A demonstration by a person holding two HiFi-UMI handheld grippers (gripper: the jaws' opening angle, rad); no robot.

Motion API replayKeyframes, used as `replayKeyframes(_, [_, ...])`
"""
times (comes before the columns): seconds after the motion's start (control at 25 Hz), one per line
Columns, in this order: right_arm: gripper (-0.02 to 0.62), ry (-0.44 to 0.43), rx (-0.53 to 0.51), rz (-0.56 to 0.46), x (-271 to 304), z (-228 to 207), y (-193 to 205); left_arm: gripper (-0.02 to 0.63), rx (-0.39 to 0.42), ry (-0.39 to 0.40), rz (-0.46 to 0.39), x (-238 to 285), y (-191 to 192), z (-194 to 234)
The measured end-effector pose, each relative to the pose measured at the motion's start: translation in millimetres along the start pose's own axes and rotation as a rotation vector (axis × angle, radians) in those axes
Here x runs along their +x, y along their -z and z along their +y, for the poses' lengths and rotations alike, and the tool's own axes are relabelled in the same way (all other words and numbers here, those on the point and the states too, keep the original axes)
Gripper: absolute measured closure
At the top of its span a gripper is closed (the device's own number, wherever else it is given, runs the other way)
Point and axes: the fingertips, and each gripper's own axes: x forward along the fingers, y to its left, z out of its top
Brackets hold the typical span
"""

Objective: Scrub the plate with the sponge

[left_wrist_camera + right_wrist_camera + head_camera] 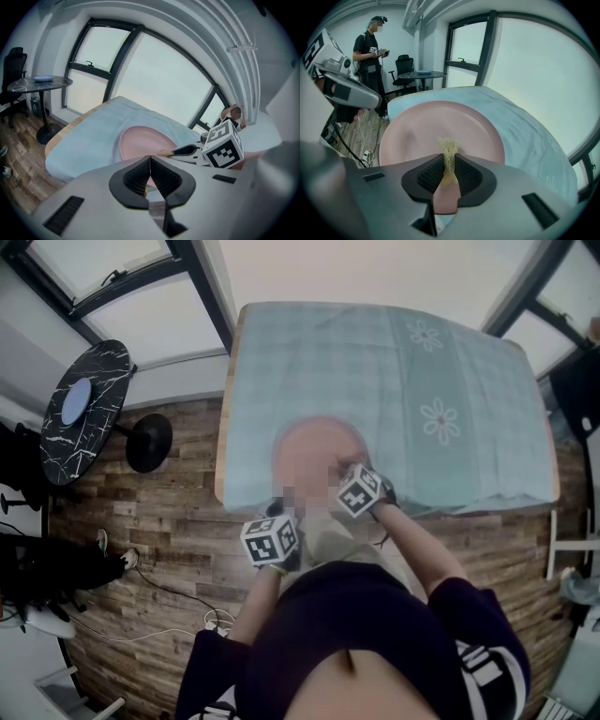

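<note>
Jaws of the right gripper [449,161] pinch the sponge [448,147] over the plate [417,131] (those of the left gripper [149,164] meet on nothing), so scrubbing seems due next, needing downward pressure.

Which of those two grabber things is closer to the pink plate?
The right one. The right gripper is over the plate's near rim, with the sponge pinched in its jaws. The left gripper sits back, off the plate's left side, jaws shut.

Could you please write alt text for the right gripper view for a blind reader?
The right tool grips a fibrous sponge over a pink plate on a pale blue tablecloth. A person stands at the back left.
</note>
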Motion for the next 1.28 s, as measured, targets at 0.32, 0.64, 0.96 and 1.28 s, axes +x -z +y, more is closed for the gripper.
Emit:
replayKeyframes(0.32, [0.528,-0.052,0.004,-0.005,-6,20,1,0.594,0.004,0.006,-0.01,-4,0,-6])
replayKeyframes(0.64, [0.528,-0.11,-0.028,0.005,-11,44,1,0.594,0.006,0.011,-0.022,-9,3,-11])
replayKeyframes(0.96, [0.528,-0.137,-0.04,0.026,-15,60,6,0.594,0.0,0.006,-0.039,-16,4,-11])
replayKeyframes(1.28, [0.528,-0.11,0.052,-0.05,-28,66,2,0.594,-0.002,0.012,-0.059,-32,4,-11])
